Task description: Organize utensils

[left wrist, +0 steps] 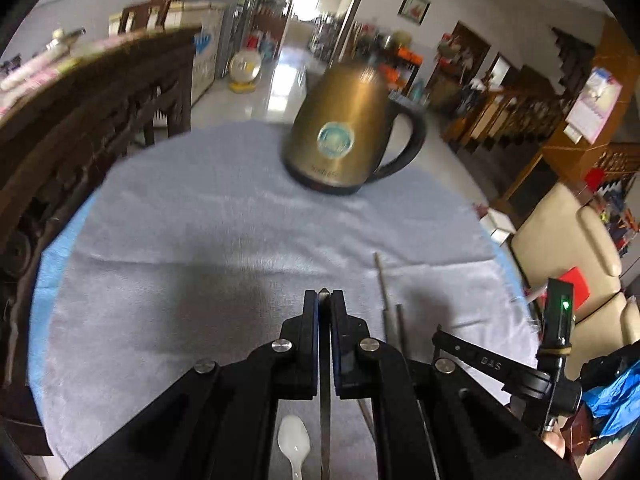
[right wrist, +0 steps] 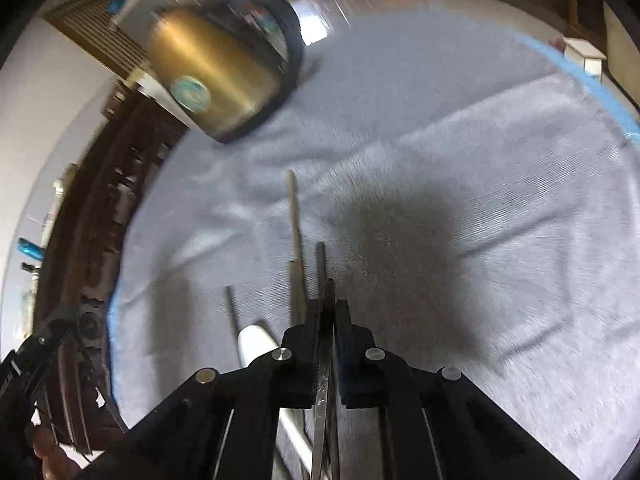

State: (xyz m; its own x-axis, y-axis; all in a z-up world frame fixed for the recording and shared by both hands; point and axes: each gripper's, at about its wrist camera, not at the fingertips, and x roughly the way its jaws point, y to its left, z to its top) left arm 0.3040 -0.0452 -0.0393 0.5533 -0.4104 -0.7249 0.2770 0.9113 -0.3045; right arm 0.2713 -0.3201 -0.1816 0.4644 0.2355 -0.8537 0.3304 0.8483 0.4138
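In the left wrist view my left gripper (left wrist: 324, 300) is shut on a thin flat metal utensil (left wrist: 325, 420), whose pointed tip pokes out past the fingers. It hangs above the grey cloth (left wrist: 200, 240). Under it lies a white plastic spoon (left wrist: 294, 444), and two metal utensils (left wrist: 383, 292) lie to its right. In the right wrist view my right gripper (right wrist: 328, 308) is shut on a metal utensil with a toothed edge (right wrist: 325, 400). Beside it on the cloth lie a long metal utensil (right wrist: 296, 232), a thin rod-like one (right wrist: 231, 308) and the white spoon's handle (right wrist: 256, 340).
A brass-coloured kettle (left wrist: 352, 132) with a black handle stands at the far side of the round, blue-edged table (left wrist: 44, 280). A dark carved wooden chair back (left wrist: 80, 120) is on the left and a cream seat (left wrist: 560, 232) on the right.
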